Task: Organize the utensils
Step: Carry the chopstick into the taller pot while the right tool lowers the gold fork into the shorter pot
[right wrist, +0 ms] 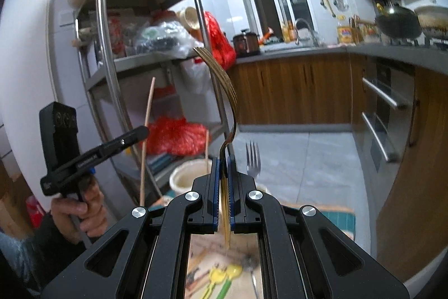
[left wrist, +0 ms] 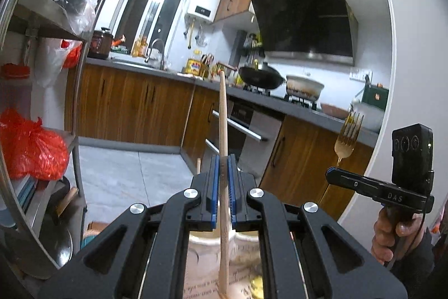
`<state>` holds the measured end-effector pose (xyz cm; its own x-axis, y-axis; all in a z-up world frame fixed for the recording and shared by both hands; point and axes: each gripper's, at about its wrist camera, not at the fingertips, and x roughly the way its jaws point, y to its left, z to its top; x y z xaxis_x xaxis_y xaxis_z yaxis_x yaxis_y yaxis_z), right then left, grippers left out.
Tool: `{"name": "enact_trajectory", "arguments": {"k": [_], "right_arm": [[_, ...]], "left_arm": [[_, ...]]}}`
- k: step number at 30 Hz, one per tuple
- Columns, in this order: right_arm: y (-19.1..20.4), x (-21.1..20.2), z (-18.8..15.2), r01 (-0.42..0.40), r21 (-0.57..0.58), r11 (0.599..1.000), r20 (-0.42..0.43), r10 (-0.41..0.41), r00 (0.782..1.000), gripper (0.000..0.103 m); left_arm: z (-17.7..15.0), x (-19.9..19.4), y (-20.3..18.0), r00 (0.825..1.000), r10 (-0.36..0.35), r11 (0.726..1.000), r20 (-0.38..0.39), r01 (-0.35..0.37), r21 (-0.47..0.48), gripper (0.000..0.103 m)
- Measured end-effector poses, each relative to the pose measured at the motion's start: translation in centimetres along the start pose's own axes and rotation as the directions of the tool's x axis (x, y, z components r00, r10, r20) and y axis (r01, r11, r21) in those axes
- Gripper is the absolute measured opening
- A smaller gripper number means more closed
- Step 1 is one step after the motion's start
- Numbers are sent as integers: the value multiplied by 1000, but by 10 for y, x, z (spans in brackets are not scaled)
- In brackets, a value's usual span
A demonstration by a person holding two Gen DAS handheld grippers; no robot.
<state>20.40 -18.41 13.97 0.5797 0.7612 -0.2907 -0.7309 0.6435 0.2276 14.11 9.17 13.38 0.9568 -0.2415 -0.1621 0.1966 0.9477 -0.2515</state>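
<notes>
Left hand-held gripper (left wrist: 224, 167) clamping chopstick (left wrist: 223, 114)

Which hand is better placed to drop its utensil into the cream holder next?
Left, probably: its chopstick hangs directly over the cream holder. The right gripper holds the gold fork beside the holder.

The wooden stick (left wrist: 223, 116) drops behind the left gripper (left wrist: 224, 178) linkage, so its lower end runs off the frame's bottom edge. Same deal for the gold fork (right wrist: 224, 91): handle tip is a blur under the right gripper (right wrist: 224, 173). The yellow-green utensils (right wrist: 221, 279) are smeared and cropped, can't tell what they are.
</notes>
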Motion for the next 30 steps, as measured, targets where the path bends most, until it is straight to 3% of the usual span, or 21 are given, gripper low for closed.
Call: {"name": "enact_trajectory", "arguments": {"k": [5, 8, 12, 24, 30], "right_arm": [[-1, 9, 14, -3, -4, 1000, 37, 3, 999, 6], [-3, 20, 20, 6, -7, 1000, 42, -6, 999, 6], [-6, 38, 20, 32, -16, 999, 29, -31, 999, 6], [-13, 67, -8, 53, -21, 998, -87, -55, 995, 6], [-16, 76, -20, 53, -11, 999, -135, -54, 989, 6]], "left_arm": [[17, 8, 0, 996, 25, 1000, 90, -26, 9, 6], [23, 18, -4, 983, 79, 996, 167, -84, 23, 6], [18, 37, -2, 975, 114, 993, 190, -118, 11, 6], [-24, 65, 0, 982, 176, 982, 65, -180, 60, 6], [-38, 61, -5, 974, 228, 969, 0, -227, 95, 6]]}}
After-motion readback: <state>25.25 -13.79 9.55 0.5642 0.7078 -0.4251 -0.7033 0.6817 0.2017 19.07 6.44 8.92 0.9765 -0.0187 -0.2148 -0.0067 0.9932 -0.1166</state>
